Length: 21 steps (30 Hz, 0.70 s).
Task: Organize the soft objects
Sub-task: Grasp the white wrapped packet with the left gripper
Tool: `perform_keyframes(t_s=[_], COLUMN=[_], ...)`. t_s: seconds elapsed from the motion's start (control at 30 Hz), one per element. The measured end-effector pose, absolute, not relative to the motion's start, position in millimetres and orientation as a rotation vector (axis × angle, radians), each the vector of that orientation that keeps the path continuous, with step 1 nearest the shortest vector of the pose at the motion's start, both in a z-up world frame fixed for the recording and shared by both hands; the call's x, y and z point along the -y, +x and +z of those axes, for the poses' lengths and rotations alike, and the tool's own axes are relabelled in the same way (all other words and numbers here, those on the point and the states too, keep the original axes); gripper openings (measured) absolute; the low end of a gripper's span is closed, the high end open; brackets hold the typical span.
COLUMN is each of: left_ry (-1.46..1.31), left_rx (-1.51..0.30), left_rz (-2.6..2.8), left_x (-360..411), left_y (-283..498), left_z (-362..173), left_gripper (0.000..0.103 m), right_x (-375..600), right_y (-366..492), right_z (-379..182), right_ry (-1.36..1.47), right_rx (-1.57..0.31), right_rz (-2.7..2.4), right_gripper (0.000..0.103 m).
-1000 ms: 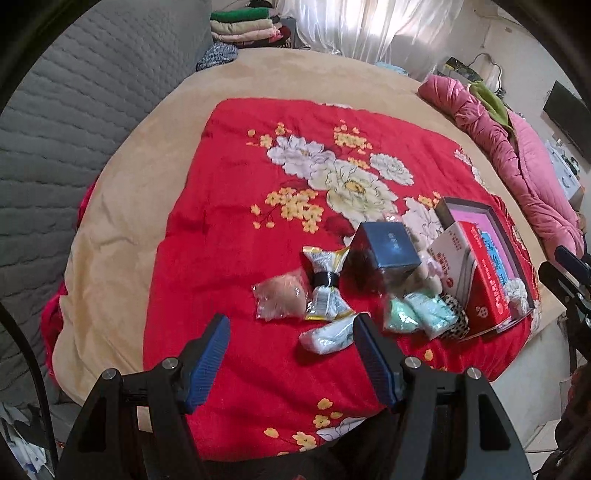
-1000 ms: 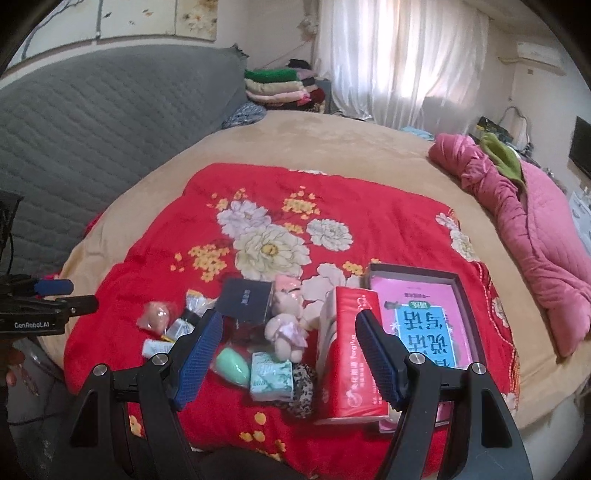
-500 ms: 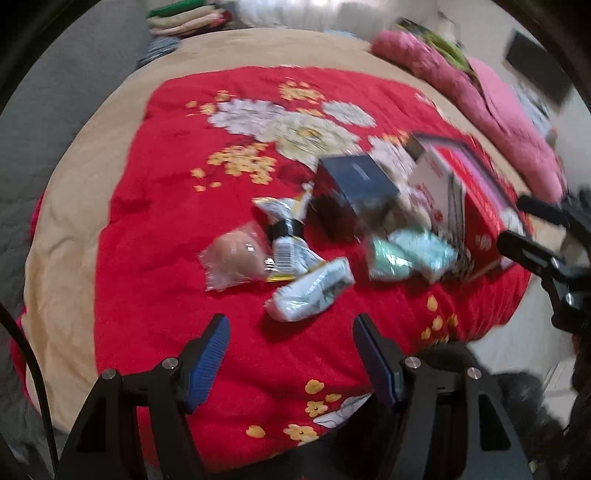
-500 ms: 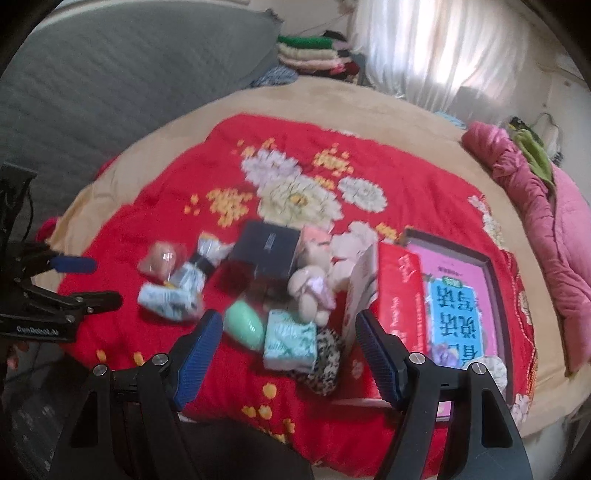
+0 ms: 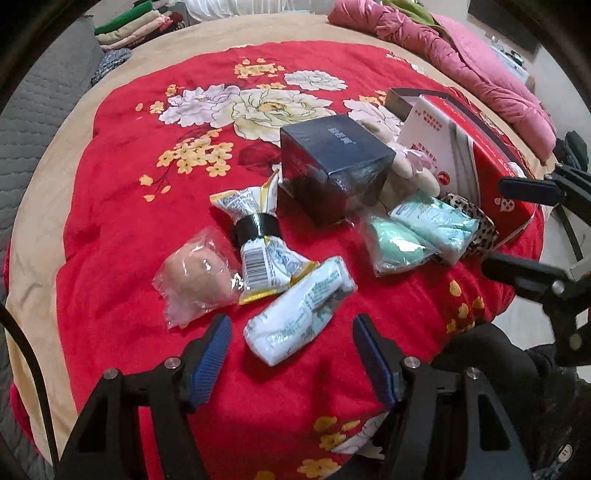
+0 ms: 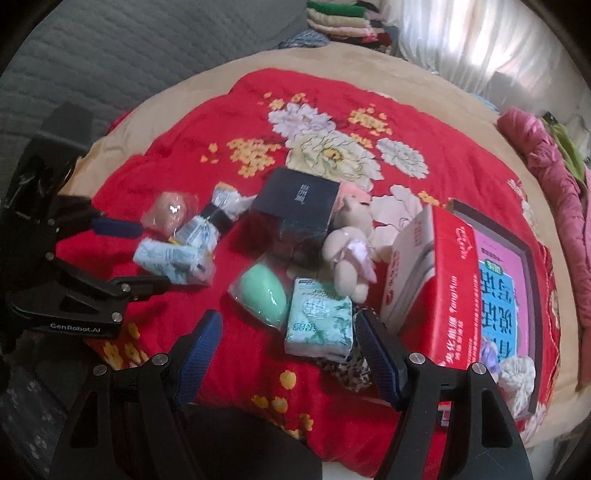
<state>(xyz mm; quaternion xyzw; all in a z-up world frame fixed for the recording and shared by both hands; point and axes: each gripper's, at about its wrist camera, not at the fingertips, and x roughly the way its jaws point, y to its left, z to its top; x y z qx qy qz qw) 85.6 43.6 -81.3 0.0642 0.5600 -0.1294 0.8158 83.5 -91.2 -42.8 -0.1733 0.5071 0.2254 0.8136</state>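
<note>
Soft items lie in a heap on a red flowered blanket [image 5: 122, 206]. My left gripper [image 5: 291, 322] is open and hovers just above a white tissue pack [image 5: 299, 310], without touching it. Beside that pack are a bagged peach sponge [image 5: 195, 273] and a snack packet bound with black tape [image 5: 258, 236]. My right gripper [image 6: 289, 318] is open above a pale green tissue pack [image 6: 319, 321] and a bagged green sponge [image 6: 264, 295]. A cream plush bear [image 6: 351, 251] leans between a dark box [image 6: 295, 206] and a red tissue box [image 6: 436, 288].
A dark-framed tray with a pink printed sheet [image 6: 509, 280] lies right of the red box. A leopard-print piece [image 5: 476, 225] sits under the green tissue pack. A pink quilt [image 5: 480, 74] and folded clothes [image 5: 129, 26] lie at the far bed edge. The grey quilted headboard [image 6: 129, 66] stands at the left.
Both grippers have come down toward the heap, so the items look larger and closer. The left view has rolled. Both pairs of fingers stay apart with nothing held.
</note>
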Motion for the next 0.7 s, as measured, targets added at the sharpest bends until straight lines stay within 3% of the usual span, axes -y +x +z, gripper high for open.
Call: perform_keyframes(t_s=[0.33, 0.7], left_ry=[0.125, 0.101], left_rx=[-1.206, -1.232], left_rz=[-0.297, -0.325], left_x=[-47, -53], left_y=[90, 95], left_z=[-92, -98], left_gripper=[0.040, 0.037], right_x=[67, 41], right_y=[97, 105], right_z=[-74, -106], right_ry=[-0.496, -0.636], right_rx=[-1.129, -1.148], right_rz=[0.554, 0.594], right_gripper=[0.076, 0.076])
